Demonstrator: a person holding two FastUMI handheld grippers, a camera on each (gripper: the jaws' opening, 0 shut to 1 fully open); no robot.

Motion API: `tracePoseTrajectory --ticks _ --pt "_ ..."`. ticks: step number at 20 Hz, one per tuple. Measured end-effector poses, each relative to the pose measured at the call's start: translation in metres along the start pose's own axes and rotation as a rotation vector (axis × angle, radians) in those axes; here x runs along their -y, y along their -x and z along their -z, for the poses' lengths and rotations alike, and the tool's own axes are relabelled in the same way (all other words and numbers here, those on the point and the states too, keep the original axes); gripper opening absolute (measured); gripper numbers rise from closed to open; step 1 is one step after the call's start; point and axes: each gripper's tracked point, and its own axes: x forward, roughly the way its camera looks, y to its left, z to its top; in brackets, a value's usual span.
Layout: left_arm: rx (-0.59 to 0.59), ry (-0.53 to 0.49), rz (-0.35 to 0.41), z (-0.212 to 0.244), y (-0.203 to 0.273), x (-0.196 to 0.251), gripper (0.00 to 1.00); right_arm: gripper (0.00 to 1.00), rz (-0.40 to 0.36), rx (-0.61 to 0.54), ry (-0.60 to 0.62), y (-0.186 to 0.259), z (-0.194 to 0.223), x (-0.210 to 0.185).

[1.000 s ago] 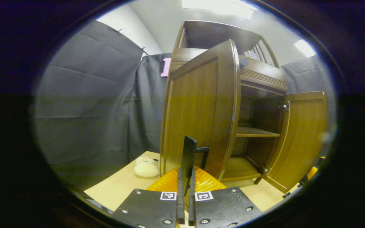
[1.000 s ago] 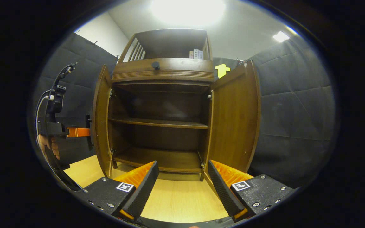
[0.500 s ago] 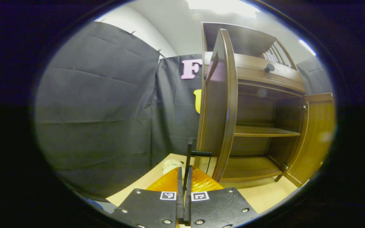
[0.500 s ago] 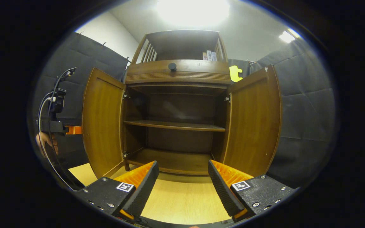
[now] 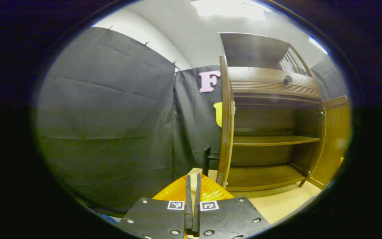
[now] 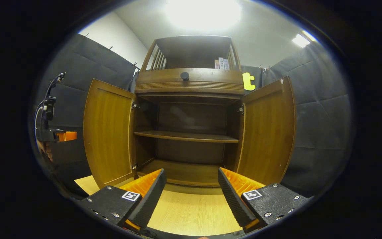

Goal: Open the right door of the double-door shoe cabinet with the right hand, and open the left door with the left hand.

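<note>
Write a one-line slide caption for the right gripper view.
Open right gripper faces the shoe cabinet, left door and right door both swung wide, shelves bare.

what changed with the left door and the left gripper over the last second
The left door swung further outward, from edge-on to wide open. The left gripper let go of the door's handle and drew back, fingers nearly closed on nothing. The right door and open right gripper stayed put.

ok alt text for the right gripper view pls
A wooden shoe cabinet stands with its left door and right door swung wide, showing bare shelves. The right gripper is open in the foreground above the pale floor; the left gripper is at far left.
</note>
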Motion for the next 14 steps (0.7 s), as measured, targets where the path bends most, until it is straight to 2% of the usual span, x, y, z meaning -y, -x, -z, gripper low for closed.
tracePoseTrajectory --ticks 1,2,3,4,7,10,11,13,14 --pt "0.013 -0.011 0.021 -0.007 0.001 0.005 0.05 0.96 0.008 0.007 -0.001 0.004 -0.004 0.004" --pt "0.025 -0.021 0.04 -0.01 0.003 0.008 0.0 0.96 0.016 0.012 -0.004 0.006 -0.007 0.007" --pt "0.034 -0.029 0.061 -0.014 0.008 0.013 0.0 0.96 0.025 0.017 -0.006 0.008 -0.01 0.011" --pt "0.038 -0.033 0.076 -0.016 0.017 0.017 0.05 0.96 0.033 0.023 -0.008 0.011 -0.013 0.016" --pt "0.05 -0.009 0.126 -0.027 0.046 0.044 0.03 0.96 0.047 0.05 -0.016 0.024 -0.025 0.03" --pt "0.058 -0.011 0.159 -0.03 0.074 0.078 0.02 0.96 0.05 0.082 -0.014 0.041 -0.034 0.046" --pt "0.06 -0.022 0.161 -0.032 0.081 0.085 0.05 0.96 0.05 0.082 -0.014 0.046 -0.033 0.051" --pt "0.056 -0.029 0.178 -0.032 0.101 0.101 0.0 0.96 0.044 0.07 -0.021 0.059 -0.029 0.059" --pt "0.052 -0.034 0.187 -0.031 0.11 0.111 0.12 0.95 0.043 0.07 -0.029 0.066 -0.027 0.064"
